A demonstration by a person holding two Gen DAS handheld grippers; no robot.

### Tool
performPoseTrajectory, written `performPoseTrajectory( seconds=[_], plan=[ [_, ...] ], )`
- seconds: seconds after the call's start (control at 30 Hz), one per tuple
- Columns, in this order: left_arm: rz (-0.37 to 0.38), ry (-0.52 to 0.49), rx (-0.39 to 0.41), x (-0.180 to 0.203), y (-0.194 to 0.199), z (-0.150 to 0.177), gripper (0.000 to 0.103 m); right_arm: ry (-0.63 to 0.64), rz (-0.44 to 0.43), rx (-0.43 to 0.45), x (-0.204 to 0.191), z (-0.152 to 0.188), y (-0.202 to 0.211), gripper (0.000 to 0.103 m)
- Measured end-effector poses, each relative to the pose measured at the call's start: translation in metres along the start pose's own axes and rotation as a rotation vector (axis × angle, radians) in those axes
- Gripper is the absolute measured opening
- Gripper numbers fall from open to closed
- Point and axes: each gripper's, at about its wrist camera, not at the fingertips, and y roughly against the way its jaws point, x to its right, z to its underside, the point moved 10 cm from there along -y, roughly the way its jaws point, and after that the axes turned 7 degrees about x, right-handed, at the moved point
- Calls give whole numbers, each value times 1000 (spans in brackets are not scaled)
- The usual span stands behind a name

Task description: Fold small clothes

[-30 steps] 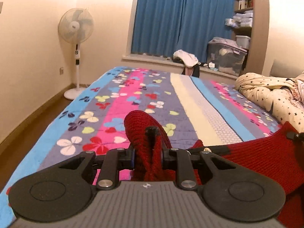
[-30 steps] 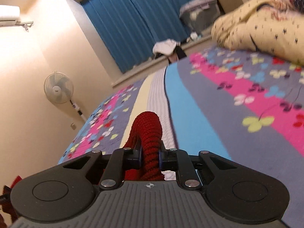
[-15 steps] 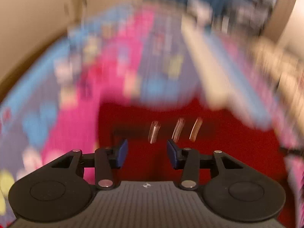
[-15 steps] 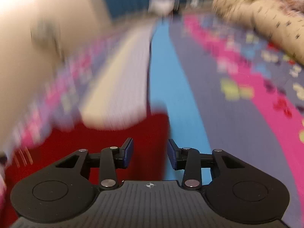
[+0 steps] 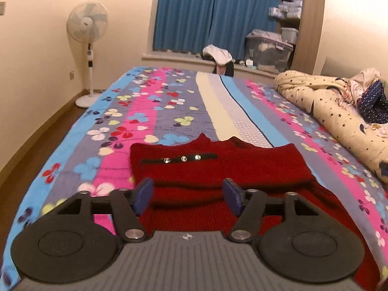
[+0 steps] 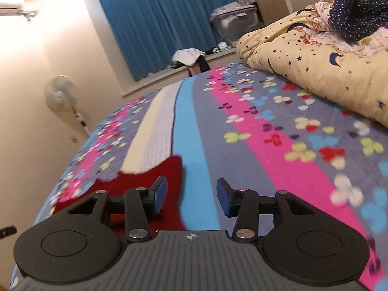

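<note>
Left wrist view: no legible writing on red sweater (image 5: 218,167).

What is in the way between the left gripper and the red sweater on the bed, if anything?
Nothing visible. The left gripper hangs with its jaws open directly over the near edge of the red sweater, which lies folded on the floral bedspread. No other item sits between them; the rolled star-print quilt lies well off to the right.

Red knitted sweaters (image 5: 218,169): one is lying folded
Shiny round buttons (image 5: 183,158): three are showing
Two-finger grippers: two, left (image 5: 186,194), right (image 6: 191,196)
White pedestal fans (image 5: 87,24): one is standing
</note>
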Motion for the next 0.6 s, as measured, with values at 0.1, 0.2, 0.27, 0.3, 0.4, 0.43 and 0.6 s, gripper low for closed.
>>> performPoseTrajectory(
  seconds=[0.1,0.2,0.27,0.3,0.4,0.43,0.6],
  plan=[
    [-21,-30,50,-3,52,18,80,18,12,-59,4,40,37,48],
    [-82,-76,57,-13,94,47,82,52,7,-24,0,57,77,48],
    [-110,-72,29,-20,113,67,84,95,11,0,-3,64,95,48],
    [-128,-73,21,-23,122,77,84,113,15,20,-3,69,103,48],
    [-188,-76,-14,-29,144,103,84,105,39,-2,9,97,115,50],
    [-191,-71,-7,-29,152,108,84,98,52,-24,13,107,118,50],
    [-198,-31,-49,-25,175,146,86,46,61,-46,19,133,131,50]
  ],
)
